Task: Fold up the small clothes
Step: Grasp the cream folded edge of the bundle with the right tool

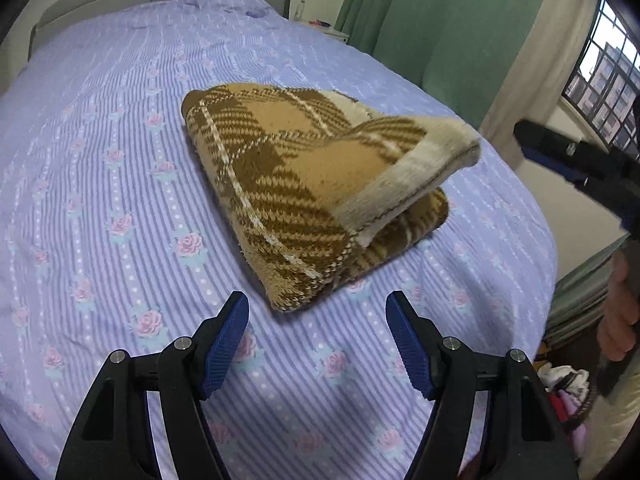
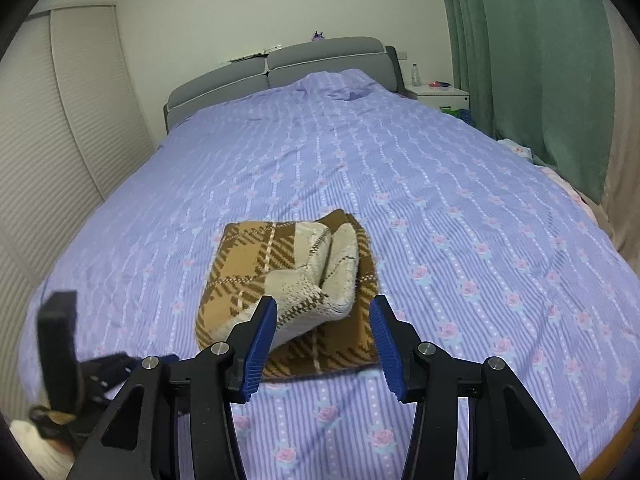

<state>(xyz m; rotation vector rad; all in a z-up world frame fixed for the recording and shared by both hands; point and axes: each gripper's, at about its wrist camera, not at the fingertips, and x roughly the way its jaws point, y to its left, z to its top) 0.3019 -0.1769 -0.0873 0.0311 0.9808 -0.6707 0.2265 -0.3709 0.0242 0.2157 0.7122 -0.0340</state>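
Brown-and-tan plaid knitted cloth with a cream border (image 1: 296, 184) lies folded on the lilac striped bedsheet with pink rose print (image 1: 120, 184), which covers the whole bed. The cloth sits near the foot edge of the bed, roughly midway between its two long sides. One cream-bordered flap is turned over on top of the bundle; its rolled end lifts clear of the layer beneath it.

The left gripper with black arms and blue ribbed pads (image 1: 318, 338) is released: its jaws stand well apart with only bedsheet between them. It hangs just short of the cloth's nearest corner and does not touch it.

The right gripper of the same build (image 2: 324, 340) is also released. Its jaws stand apart, the cream flap (image 2: 316, 280) lies in the gap, and neither pad presses on it. In the left wrist view this gripper (image 1: 576, 160) appears blurred at the right edge, beyond the bed's side, with a hand (image 1: 620, 316) below it.

A grey padded headboard (image 2: 280, 64) closes the far end of the bed. Green curtains (image 2: 532, 60) hang along one long side, and a white bedside cabinet (image 2: 438, 96) carrying a clear bottle (image 2: 416, 74) stands by the head corner.
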